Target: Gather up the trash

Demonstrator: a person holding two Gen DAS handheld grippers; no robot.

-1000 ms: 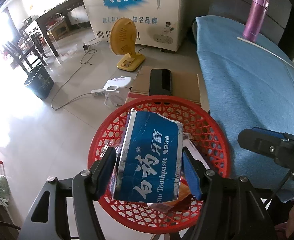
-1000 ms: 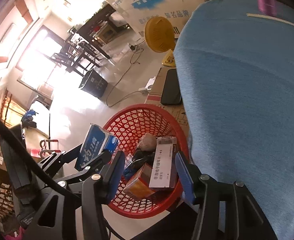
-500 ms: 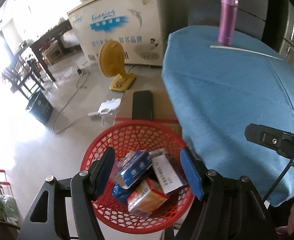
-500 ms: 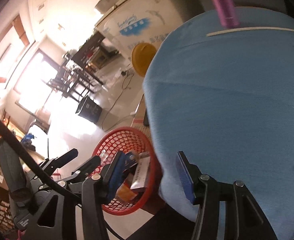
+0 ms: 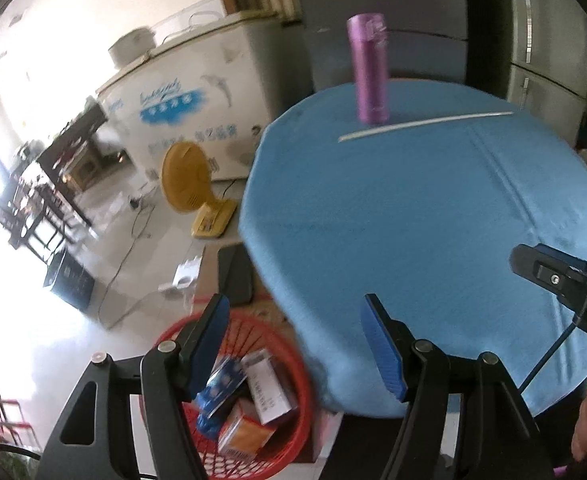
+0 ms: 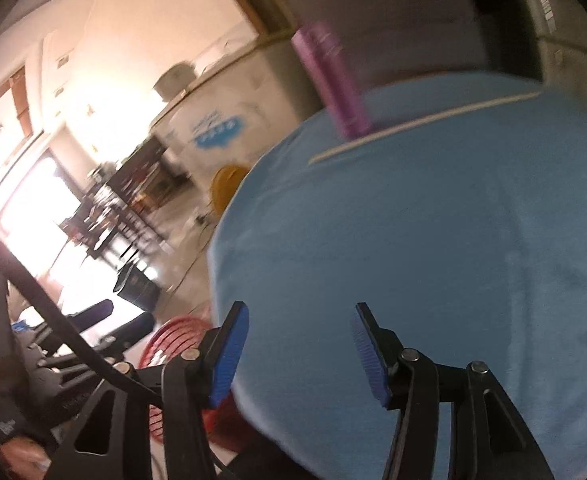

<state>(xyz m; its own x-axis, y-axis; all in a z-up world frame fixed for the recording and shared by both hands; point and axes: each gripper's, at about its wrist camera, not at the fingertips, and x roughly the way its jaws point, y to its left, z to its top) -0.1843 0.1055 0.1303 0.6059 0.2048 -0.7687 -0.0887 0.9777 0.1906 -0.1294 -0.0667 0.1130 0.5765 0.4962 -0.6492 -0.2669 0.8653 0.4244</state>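
Observation:
A red mesh basket (image 5: 293, 360) stands on the floor beside the blue-clothed table (image 5: 433, 220). It holds a blue toothpaste box (image 5: 223, 386), a white box (image 5: 267, 386) and an orange box (image 5: 245, 436). My left gripper (image 5: 297, 344) is open and empty, raised above the basket at the table's edge. My right gripper (image 6: 299, 354) is open and empty over the table's near edge (image 6: 413, 260). The basket rim (image 6: 173, 336) shows at lower left in the right wrist view. A thin white stick (image 5: 425, 124) lies on the table's far side.
A purple flask (image 5: 367, 68) stands at the table's far edge, also in the right wrist view (image 6: 333, 80). On the floor are a yellow fan (image 5: 189, 188), a flat black device (image 5: 235, 276) on cardboard, a white power strip (image 5: 181, 278) and a dark bin (image 5: 67, 280). A white chest freezer (image 5: 189, 104) stands behind.
My left gripper let go of the blue toothpaste box, which now lies in the basket. Both grippers rose and swung right, towards the table top.

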